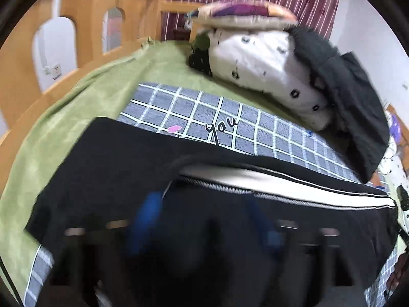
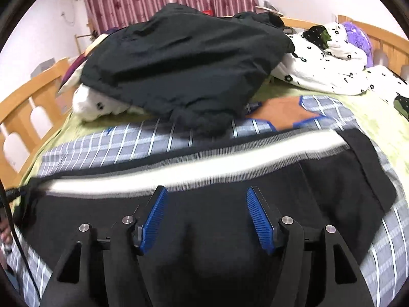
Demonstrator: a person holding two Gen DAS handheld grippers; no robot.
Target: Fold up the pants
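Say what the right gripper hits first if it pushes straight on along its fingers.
Most likely the black pants lying right under the open right gripper, at or just short of the white side stripe. The dark jacket sits well beyond. Depth is hard to judge through the fisheye.

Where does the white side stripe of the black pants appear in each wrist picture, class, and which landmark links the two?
Left wrist: the white stripe runs across the lower middle, sloping down to the right.
Right wrist: it crosses the middle, rising to the right, above the tool's blue pads.
Shared landmark: the dark jacket heaped behind.
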